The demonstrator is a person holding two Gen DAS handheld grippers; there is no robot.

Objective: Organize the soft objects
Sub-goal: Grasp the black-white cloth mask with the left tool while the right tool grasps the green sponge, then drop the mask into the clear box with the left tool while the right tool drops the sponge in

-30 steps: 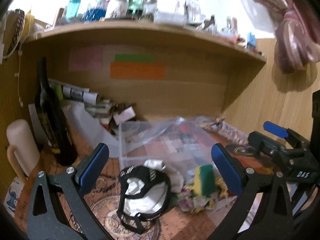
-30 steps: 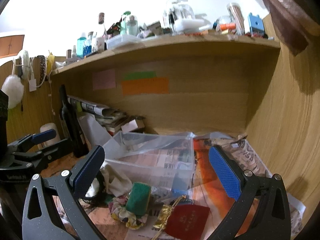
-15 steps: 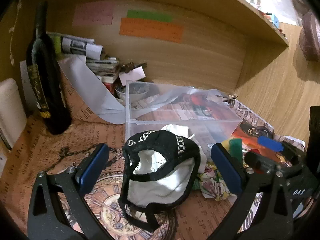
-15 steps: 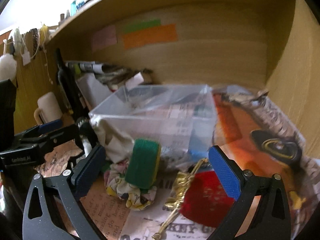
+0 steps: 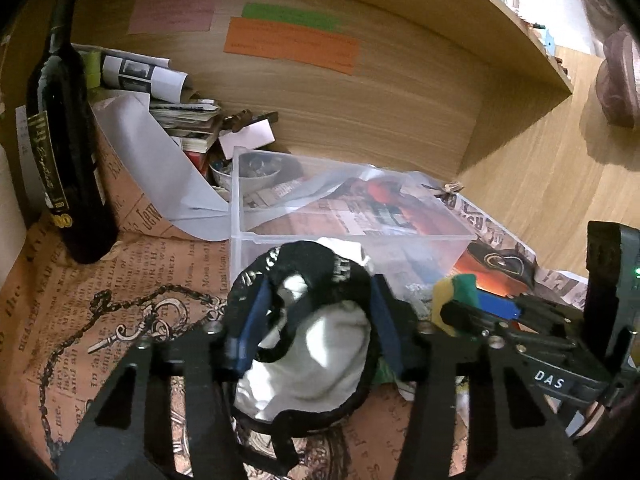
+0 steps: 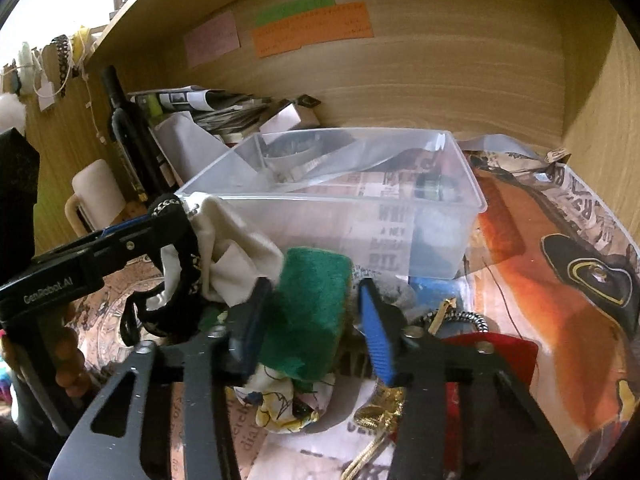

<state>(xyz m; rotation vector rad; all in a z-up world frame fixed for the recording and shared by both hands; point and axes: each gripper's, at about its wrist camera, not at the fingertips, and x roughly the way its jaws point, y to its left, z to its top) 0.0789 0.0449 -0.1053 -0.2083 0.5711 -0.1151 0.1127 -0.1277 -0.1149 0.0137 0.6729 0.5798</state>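
**Both grippers on soft items in front of the bin**

Nearest the left wrist camera, the left gripper (image 5: 316, 320) is clamped on a black-and-white fabric bundle (image 5: 312, 344), its blue pads pressing into the cloth from both sides, just in front of the clear plastic bin (image 5: 340, 236). Alongside, the right gripper (image 6: 310, 320) is closed on a green sponge (image 6: 308, 308), which stands upright between its blue pads, also just before the bin's front wall. Under the sponge lies a floral cloth (image 6: 288, 404), and to the right of it a red pouch (image 6: 504, 360) with a gold cord (image 6: 376, 412), all on the printed paper sheet (image 5: 100, 280) in front of the bin.

The bin sits open-topped on that sheet; only a loose sheet of clear plastic shows inside it. Left of the bin stands a dark wine bottle (image 5: 64, 136), upright, with a cream mug (image 6: 96, 196) beside it. Behind the bin's left corner is a stack of papers and magazines (image 5: 176, 112). On the wooden back wall beyond the bin are pink, green and orange notes (image 5: 292, 44).
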